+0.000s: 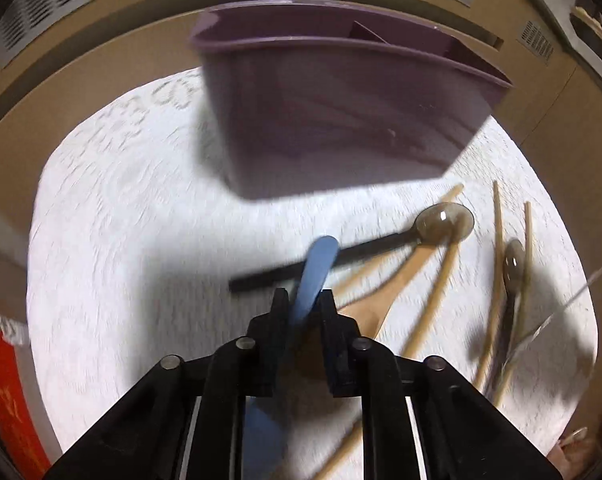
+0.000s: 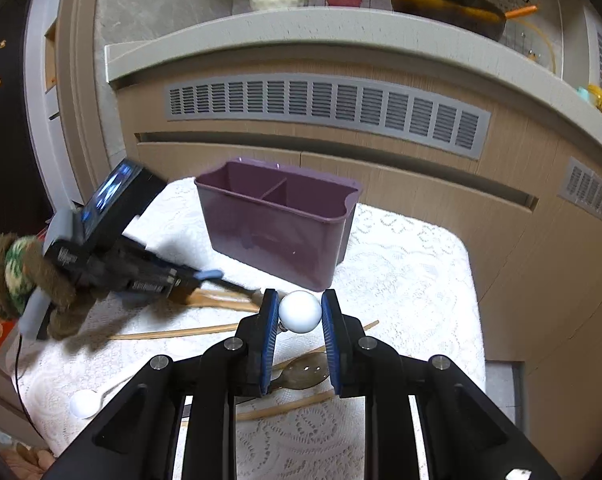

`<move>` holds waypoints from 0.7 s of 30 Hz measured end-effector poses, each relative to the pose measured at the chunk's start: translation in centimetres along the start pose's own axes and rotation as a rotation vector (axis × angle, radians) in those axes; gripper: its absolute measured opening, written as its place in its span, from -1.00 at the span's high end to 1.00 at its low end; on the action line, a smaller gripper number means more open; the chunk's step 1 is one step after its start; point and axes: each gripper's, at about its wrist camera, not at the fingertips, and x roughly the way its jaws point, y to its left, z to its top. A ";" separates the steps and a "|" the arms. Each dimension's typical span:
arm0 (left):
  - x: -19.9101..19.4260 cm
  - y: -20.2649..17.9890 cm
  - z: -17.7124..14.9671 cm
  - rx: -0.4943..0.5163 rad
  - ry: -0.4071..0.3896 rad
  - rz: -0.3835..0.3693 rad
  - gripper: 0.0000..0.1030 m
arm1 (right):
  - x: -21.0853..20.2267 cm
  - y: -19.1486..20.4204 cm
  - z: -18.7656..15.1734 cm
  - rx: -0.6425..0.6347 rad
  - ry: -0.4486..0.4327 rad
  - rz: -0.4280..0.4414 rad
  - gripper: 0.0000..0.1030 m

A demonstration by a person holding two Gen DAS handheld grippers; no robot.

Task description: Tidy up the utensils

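A purple two-compartment utensil holder [image 1: 341, 112] stands on a white lace cloth [image 1: 121, 240]; it also shows in the right wrist view [image 2: 277, 228]. My left gripper [image 1: 304, 300] is shut on a blue utensil [image 1: 315, 268], held low above the cloth in front of the holder. It shows from outside in the right wrist view [image 2: 189, 280]. My right gripper [image 2: 300, 306] is shut on a white ball-ended utensil [image 2: 300, 312], in front of the holder. Wooden chopsticks [image 1: 497, 240], a wooden spatula [image 1: 381, 300] and two translucent brown spoons [image 1: 445, 222] lie on the cloth.
A wooden cabinet with grey vent grilles [image 2: 325, 108] stands behind the cloth. Another white ball-ended utensil [image 2: 85, 403] lies at the cloth's near left. A brown slotted spoon [image 2: 305, 372] and chopsticks [image 2: 173, 333] lie under my right gripper. A red box [image 1: 9, 400] sits left.
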 end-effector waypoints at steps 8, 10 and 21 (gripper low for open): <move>-5.3 -0.5 -4.3 -0.092 -0.136 0.004 0.79 | -2.6 1.0 0.1 -0.032 -0.038 -0.017 0.60; -7.1 -1.1 -4.5 -0.081 -0.199 0.032 0.79 | -3.2 1.2 0.1 -0.035 -0.049 -0.019 0.60; -18.3 -3.6 -3.5 -0.039 -0.573 0.075 0.79 | -6.3 1.0 2.4 -0.061 -0.138 -0.082 0.60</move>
